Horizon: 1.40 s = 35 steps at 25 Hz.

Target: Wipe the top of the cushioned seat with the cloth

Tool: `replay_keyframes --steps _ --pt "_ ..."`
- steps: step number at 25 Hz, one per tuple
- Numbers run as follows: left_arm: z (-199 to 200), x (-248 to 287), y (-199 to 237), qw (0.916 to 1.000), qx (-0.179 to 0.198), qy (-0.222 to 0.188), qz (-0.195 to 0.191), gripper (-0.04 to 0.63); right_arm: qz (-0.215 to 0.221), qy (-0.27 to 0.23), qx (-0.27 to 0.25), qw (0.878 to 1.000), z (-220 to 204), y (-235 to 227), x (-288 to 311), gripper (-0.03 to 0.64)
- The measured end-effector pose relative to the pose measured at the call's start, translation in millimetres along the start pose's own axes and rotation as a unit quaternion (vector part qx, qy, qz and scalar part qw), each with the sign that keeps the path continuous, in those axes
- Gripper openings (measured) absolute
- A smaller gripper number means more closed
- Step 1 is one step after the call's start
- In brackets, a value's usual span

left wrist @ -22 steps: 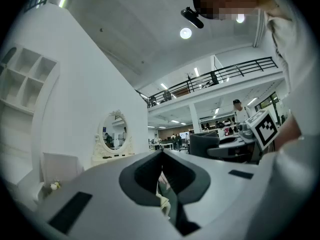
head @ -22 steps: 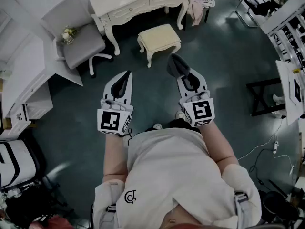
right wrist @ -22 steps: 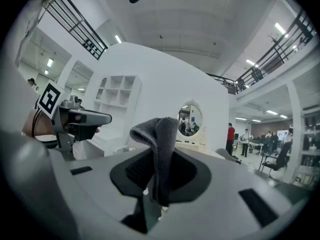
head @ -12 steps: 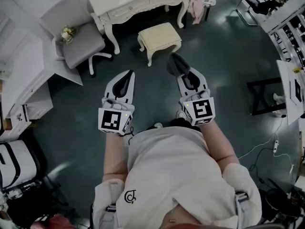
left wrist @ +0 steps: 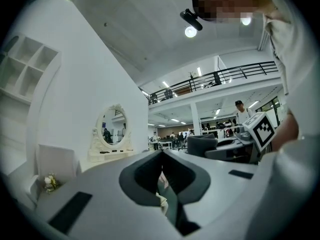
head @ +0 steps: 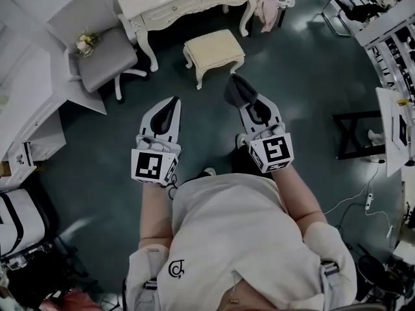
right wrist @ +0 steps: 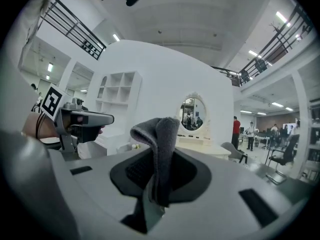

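Observation:
The cream cushioned seat (head: 214, 46), a small stool with white carved legs, stands on the dark floor ahead of me, just before a white dressing table (head: 188, 4). My right gripper (head: 244, 103) is held at waist height, short of the stool, shut on a folded grey cloth (head: 238, 89) that sticks out past its tips; the cloth (right wrist: 159, 149) rises between the jaws in the right gripper view. My left gripper (head: 170, 102) hangs level beside it, shut, with nothing held (left wrist: 162, 156).
A grey swivel chair (head: 100, 47) with a small bouquet stands left of the stool. White cabinets (head: 29, 118) line the left. A black frame (head: 356, 135) and floor cables (head: 363, 199) lie to the right. Pink cloth (head: 266, 11) hangs off the dressing table's right end.
The view has shifted slightly, with the stool and chair drifting a little left and up. Both grippers keep their pose and the cloth stays held.

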<state>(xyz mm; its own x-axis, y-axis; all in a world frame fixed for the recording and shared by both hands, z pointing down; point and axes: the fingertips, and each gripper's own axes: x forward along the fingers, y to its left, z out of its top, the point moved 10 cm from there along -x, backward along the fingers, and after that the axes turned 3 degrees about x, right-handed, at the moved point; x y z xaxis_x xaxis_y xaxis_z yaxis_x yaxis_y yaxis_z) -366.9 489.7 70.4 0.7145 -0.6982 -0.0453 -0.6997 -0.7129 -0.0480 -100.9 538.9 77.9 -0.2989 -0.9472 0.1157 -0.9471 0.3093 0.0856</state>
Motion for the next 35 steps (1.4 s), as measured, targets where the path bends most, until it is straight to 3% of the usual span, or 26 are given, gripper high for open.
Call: replay_keyframes --steps 7,13,18,24,30,35 --pt "-15 60 2 0.9994 0.002 0.014 0.032 0.014 0.028 0.0 0.009 1.0 -19 -64 50 0.074" --pt "-20 142 -1 0.996 0.009 0.029 0.084 0.014 0.063 0.002 0.011 0.998 -23 -153 114 0.074" --pt "-23 218 -4 0.9918 0.004 0.021 0.126 0.014 0.122 0.003 0.023 0.992 -19 -224 167 0.074" --pt "-37 289 -9 0.9828 -0.006 0.047 0.178 0.014 0.181 0.012 0.018 0.983 -24 -287 227 0.074" --pt "-58 322 18 0.9754 -0.043 0.056 0.209 0.014 0.211 0.039 0.015 0.977 -41 -305 287 0.074" --pt "-87 345 57 0.9735 -0.046 0.072 0.212 0.014 0.224 0.08 0.022 0.971 -66 -303 346 0.074"
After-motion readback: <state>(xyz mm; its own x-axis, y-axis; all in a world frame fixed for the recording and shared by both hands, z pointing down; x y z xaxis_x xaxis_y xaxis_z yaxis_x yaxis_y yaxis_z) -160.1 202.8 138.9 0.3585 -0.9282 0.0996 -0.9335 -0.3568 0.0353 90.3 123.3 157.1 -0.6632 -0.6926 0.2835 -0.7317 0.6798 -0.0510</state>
